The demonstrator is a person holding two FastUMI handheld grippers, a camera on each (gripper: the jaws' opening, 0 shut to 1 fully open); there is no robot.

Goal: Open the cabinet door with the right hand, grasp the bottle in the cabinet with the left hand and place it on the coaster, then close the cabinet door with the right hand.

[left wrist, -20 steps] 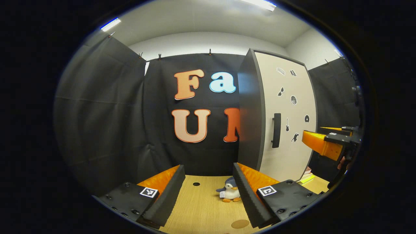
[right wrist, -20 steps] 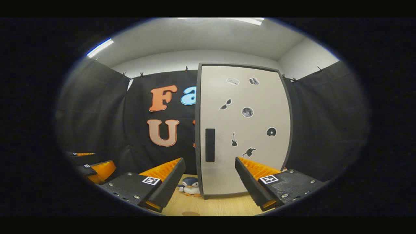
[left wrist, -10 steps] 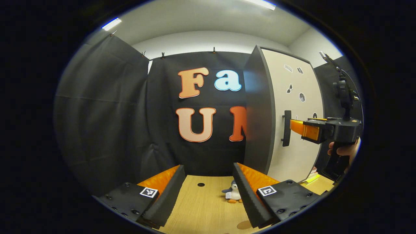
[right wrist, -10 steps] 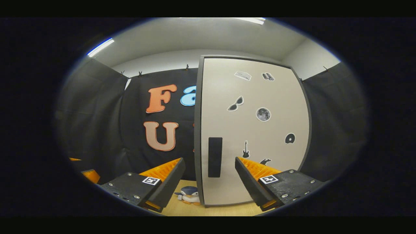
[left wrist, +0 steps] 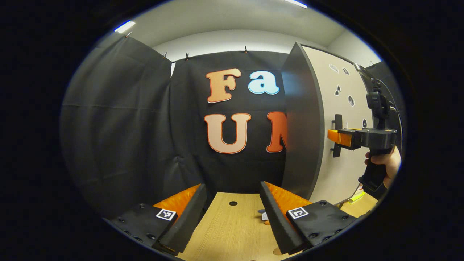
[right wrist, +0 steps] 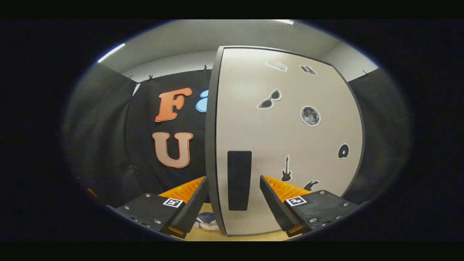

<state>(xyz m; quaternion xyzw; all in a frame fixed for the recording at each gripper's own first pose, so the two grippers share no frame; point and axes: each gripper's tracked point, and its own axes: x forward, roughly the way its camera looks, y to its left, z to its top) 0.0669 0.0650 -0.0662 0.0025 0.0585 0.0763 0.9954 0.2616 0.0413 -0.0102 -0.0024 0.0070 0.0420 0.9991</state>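
Observation:
A tall cabinet with a dark side (left wrist: 301,119) stands on the wooden table; its beige door (right wrist: 290,145) is closed and hides whatever is inside. In the right gripper view my right gripper (right wrist: 232,203) is open, with the door's black handle (right wrist: 239,180) between its two fingers and close in front. In the left gripper view a hand (left wrist: 384,163) holds that right gripper (left wrist: 331,136) level with the handle (left wrist: 338,136). My left gripper (left wrist: 232,217) is open and empty above the table (left wrist: 232,232). The edge of a round brown coaster (left wrist: 277,251) shows by its right finger.
A small penguin toy (right wrist: 206,219) sits on the table at the cabinet's left foot, mostly hidden behind my left gripper's right finger (left wrist: 275,214). A small hole (left wrist: 233,203) marks the tabletop. Black cloth walls close the back and the left.
My right gripper has moved in towards the door until the handle stands between its fingers. The left gripper view has shifted a little to the left, so the penguin is now behind a finger.

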